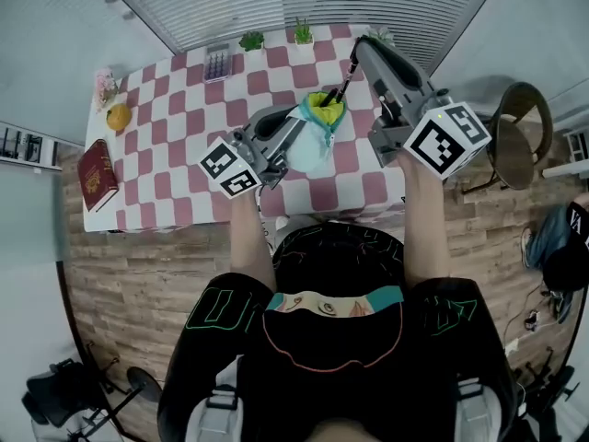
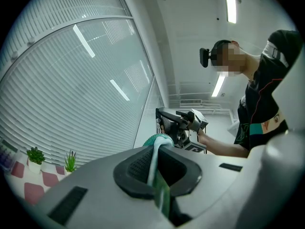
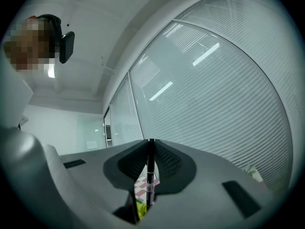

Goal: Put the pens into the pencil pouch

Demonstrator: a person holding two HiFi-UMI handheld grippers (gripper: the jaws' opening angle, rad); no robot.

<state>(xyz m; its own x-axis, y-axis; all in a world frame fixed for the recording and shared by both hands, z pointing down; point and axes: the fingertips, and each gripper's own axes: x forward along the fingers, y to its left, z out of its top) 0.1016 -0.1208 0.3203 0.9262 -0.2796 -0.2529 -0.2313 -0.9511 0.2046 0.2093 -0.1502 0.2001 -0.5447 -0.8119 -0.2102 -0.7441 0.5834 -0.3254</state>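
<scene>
Pouch hangs over the worktop's near half, rim clamped in the closed left tool; right tool pinches a black pen, tip at the pouch's open mouth, bare cloth around.

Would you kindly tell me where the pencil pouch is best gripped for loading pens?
Grip the rim beside its mouth, from the left, as the left gripper does. The pencil pouch is held mouth-up, and the pen in the right gripper leans in from the right, so keep that side free.

Teal pouch with yellow lining, black pen, red-and-white checked tablecloth.
</scene>
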